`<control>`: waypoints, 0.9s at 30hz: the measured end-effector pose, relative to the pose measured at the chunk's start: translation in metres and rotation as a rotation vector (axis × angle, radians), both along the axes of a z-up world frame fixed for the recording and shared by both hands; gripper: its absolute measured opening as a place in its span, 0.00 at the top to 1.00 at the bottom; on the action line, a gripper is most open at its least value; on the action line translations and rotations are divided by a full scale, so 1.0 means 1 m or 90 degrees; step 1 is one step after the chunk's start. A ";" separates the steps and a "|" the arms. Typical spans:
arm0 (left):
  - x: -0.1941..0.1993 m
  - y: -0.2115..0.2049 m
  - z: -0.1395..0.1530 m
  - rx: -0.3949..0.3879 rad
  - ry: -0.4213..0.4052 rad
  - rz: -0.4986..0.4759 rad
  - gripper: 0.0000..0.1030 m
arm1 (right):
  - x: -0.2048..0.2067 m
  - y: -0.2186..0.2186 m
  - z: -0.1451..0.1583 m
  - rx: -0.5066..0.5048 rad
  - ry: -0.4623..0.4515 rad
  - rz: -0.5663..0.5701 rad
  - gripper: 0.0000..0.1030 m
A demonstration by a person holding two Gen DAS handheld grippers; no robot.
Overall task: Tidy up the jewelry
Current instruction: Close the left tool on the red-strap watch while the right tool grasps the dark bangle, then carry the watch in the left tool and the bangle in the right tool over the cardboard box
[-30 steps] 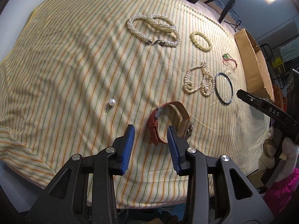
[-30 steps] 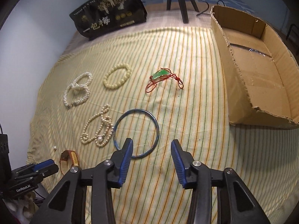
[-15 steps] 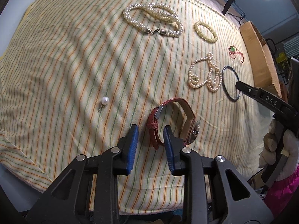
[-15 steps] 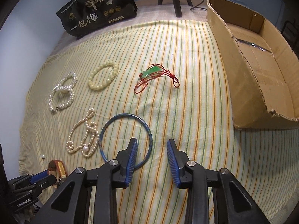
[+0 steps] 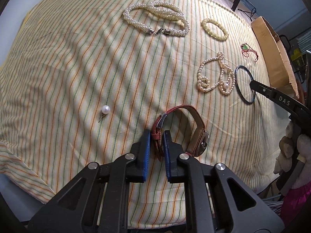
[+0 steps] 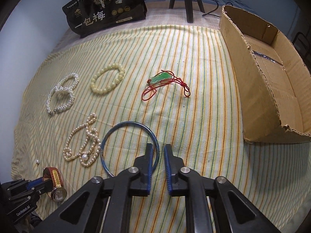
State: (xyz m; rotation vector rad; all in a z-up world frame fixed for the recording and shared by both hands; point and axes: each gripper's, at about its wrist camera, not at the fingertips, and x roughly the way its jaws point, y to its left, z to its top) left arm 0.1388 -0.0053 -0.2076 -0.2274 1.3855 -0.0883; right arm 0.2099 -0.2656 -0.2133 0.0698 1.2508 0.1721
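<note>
A red-strapped watch (image 5: 200,139) stands on its side on the striped cloth (image 5: 68,58). My left gripper (image 5: 157,133) points down at it, and its blue pads are closing on the red strap, which is pinched between them. The watch (image 6: 56,176) and the left gripper (image 6: 41,183) also show at the lower left of the right wrist view. A thin blue bangle (image 6: 124,125) lies flat on the cloth. My right gripper (image 6: 157,147) is closing on its near right rim, which runs between the pads. In the left wrist view that gripper (image 5: 252,82) touches the bangle (image 5: 238,81).
An open cardboard box (image 6: 272,97) stands at the right. On the cloth lie a pearl necklace (image 6: 83,143), a twisted pearl bracelet (image 6: 62,95), a yellow bead bracelet (image 6: 107,80), a green pendant on a red cord (image 6: 161,77) and a pearl stud (image 5: 106,109). A black pouch (image 6: 105,13) and tripod legs (image 6: 186,3) stand behind.
Both pairs of jaws have narrowed from wide apart. The left gripper has come forward and down over the watch strap. The right gripper's jaws have come in around the bangle's rim.
</note>
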 end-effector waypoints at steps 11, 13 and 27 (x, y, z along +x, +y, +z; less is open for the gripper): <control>0.000 -0.005 0.002 0.011 -0.015 -0.008 0.93 | 0.000 -0.002 0.003 0.010 -0.010 -0.001 0.99; -0.001 -0.005 0.003 0.012 -0.019 -0.009 0.93 | 0.000 -0.002 0.004 0.011 -0.013 0.000 0.99; 0.000 -0.005 0.020 0.005 -0.056 -0.012 0.93 | -0.011 0.014 0.036 0.011 -0.075 0.032 0.99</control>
